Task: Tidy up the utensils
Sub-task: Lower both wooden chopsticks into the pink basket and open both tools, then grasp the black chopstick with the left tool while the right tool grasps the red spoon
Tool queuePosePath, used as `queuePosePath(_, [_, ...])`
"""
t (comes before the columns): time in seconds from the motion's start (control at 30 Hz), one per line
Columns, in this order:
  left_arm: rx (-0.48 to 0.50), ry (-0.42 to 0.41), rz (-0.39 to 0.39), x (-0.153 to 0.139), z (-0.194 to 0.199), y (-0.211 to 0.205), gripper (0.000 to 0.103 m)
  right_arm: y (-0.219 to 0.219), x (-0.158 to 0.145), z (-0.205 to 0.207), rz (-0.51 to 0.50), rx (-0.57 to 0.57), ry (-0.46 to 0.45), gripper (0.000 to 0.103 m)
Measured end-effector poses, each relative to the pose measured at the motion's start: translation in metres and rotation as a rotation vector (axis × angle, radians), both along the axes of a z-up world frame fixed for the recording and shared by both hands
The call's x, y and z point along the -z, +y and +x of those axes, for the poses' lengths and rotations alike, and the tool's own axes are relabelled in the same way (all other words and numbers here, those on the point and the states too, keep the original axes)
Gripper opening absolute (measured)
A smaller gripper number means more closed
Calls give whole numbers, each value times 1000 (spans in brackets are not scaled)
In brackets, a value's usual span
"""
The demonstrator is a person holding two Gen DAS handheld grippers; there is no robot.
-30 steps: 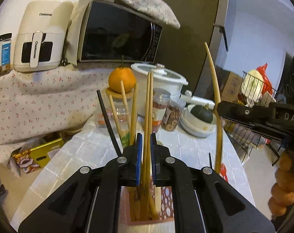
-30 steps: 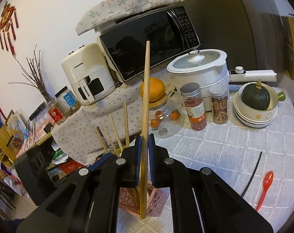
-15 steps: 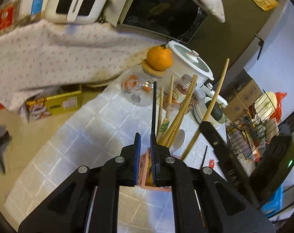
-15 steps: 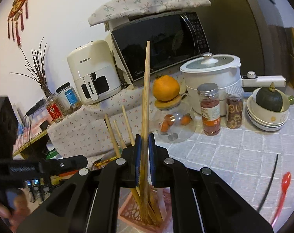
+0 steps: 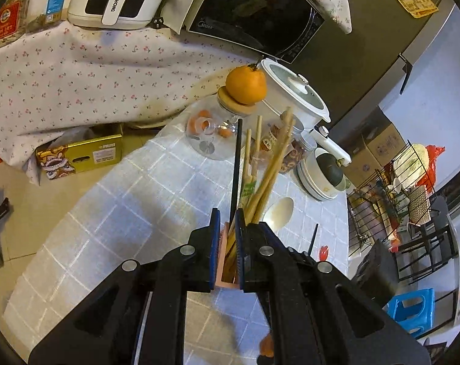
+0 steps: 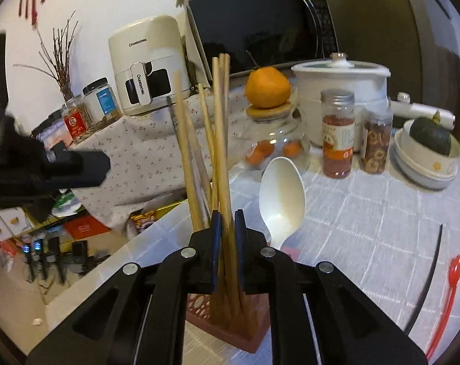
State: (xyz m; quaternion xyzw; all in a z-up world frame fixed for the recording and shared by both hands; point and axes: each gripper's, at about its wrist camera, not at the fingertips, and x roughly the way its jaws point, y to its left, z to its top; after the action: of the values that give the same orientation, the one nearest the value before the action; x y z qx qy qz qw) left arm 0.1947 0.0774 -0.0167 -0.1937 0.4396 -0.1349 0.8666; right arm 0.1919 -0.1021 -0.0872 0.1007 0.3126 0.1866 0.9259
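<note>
Step in hand: you are letting a wooden chopstick (image 6: 227, 237) drop into the pink holder (image 6: 230, 325) with your right claw (image 6: 227, 228).
Right claw: its jaws are opening; the chopstick stands between the blue pads, no longer pinched, as far as the blurred view shows.
Left claw: (image 5: 227, 228) closed on the near wall of the holder (image 5: 222, 261), steadying it on the counter (image 5: 157, 200).
Doing it well: keep your left grip firm until the stick settles; open the right jaws fully, then draw back along their own line so a pad does not catch the stick or the white spoon (image 6: 281, 194) beside it.
Where the thing is: lower end inside the holder, among the other chopsticks (image 6: 199, 158), near the counter's edge.
Long axis: nearly upright, leaning slightly; top end points up toward the microwave (image 6: 260, 27).
Left to sort: a black chopstick (image 6: 426, 276) and a red spoon (image 6: 446, 298) lie flat on the counter to your right, well apart from the holder.
Risk: the bundle fans outward; a sideways pull could tip the holder.
</note>
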Motion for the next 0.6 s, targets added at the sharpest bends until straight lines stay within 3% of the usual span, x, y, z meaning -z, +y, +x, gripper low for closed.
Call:
queuePosePath(0.07, [5, 8, 2, 1, 0, -1, 8, -9, -10, -1, 26, 3, 14, 41])
queuePosePath(0.1, [8, 12, 4, 2, 0, -2, 8, -16, -17, -2, 43, 11, 10, 43])
queuePosePath(0.37, [55, 21, 21, 2, -2, -20, 8, -67, -53, -1, 60, 93, 107, 43])
queuePosePath(0.47, [80, 17, 36, 0, -5, -30, 8, -100, -67, 1, 17, 139, 182, 43])
queuePosePath(0.6, [136, 7, 81, -2, -11, -57, 11, -162, -66, 4, 44, 230, 323, 44])
